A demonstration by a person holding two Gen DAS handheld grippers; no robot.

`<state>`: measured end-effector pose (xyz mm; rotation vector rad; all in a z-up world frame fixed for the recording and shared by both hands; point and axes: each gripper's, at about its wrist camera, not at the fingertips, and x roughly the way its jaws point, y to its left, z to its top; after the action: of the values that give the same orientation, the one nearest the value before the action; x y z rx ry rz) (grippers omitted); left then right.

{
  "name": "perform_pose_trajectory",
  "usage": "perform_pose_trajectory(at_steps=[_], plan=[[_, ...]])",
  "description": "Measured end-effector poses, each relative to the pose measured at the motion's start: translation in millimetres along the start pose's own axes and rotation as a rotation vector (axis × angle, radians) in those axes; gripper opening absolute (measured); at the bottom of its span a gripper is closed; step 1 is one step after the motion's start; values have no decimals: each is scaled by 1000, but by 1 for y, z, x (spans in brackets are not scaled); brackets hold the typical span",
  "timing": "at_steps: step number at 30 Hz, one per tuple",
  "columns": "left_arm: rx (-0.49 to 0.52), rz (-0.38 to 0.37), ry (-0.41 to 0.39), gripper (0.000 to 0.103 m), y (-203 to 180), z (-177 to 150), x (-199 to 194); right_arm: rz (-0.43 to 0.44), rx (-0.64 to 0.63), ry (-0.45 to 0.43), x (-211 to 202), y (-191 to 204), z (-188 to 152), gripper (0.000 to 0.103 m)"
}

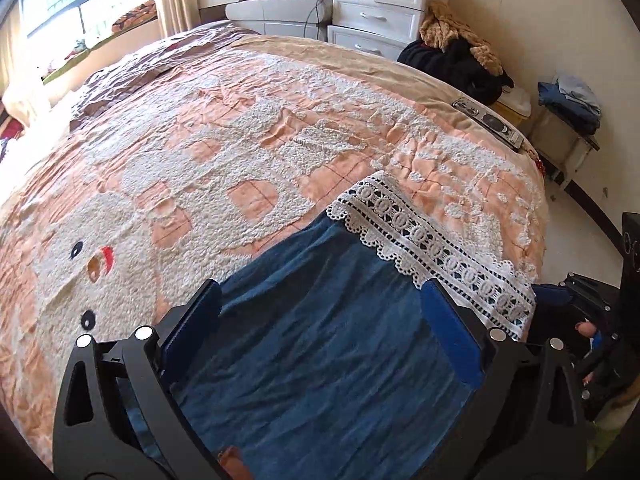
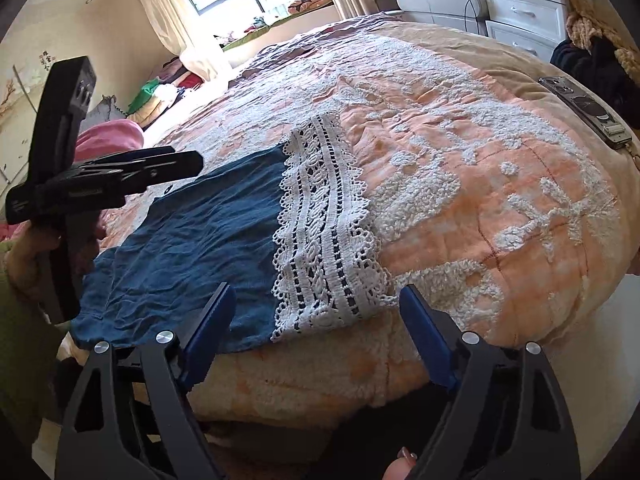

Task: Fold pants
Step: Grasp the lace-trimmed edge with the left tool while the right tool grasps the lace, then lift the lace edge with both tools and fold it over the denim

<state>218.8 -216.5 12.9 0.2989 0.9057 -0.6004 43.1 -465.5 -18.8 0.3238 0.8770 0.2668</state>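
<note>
Blue pants with a wide white lace hem lie flat on the bed's peach and white blanket, near its front edge. My right gripper hovers open just before the bed's edge, its blue pads on either side of the lace hem's near end without touching it. My left gripper stands wide open over the blue cloth, with the lace hem beyond its right finger and nothing pinched. From the right wrist view the left gripper shows side-on above the pants' left part, held by a hand.
A phone lies at the bed's right edge. White drawers and a pile of dark and tan clothes stand behind the bed. A stool with folded clothes is on the floor to the right. Window at the far left.
</note>
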Motion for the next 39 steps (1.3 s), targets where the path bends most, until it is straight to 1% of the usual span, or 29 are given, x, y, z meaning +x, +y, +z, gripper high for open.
perform_pose_trajectory(at_steps=[2,5,6,7,11,15,19,21,23,25,26,27,28,29,31,33,35,39], plan=[[17,-23,14,93,2,10,16,0,7,4,4,-1,2,78],[49,-57,39,91,2,21,37,-4,-11,6,9,2,2,70],[59,-67,49,89,1,24,44,-7,-21,-5,9,3,2,62],[69,-80,58,89,0,27,50,-1,-30,-25,8,4,1,57],[130,-123,102,86,-4,33,72,36,-16,-37,6,0,2,56],[131,-169,125,82,2,37,90,28,30,1,14,-10,2,56],[78,-263,133,70,8,39,100,18,29,4,18,-6,2,58],[44,-317,130,67,10,41,105,21,39,1,19,-7,2,58],[15,-354,142,60,12,43,111,25,57,-3,19,-9,1,53],[-8,-372,152,48,12,45,115,17,56,-6,18,-9,1,50],[-11,-373,158,46,11,45,116,10,53,-9,18,-8,1,48],[-15,-379,162,42,11,46,117,9,53,-12,17,-7,1,48],[-18,-379,166,32,11,47,117,9,55,-14,16,-8,1,44],[-18,-379,170,30,12,47,116,6,57,-18,15,-7,2,41],[-9,-379,160,21,12,47,111,10,65,-24,14,-8,1,36],[-2,-388,152,17,12,45,105,21,71,-30,12,-8,1,31],[-5,-389,133,17,14,45,98,47,74,-42,8,-7,2,26],[-39,-420,74,17,25,47,81,79,66,-66,2,-1,6,25]])
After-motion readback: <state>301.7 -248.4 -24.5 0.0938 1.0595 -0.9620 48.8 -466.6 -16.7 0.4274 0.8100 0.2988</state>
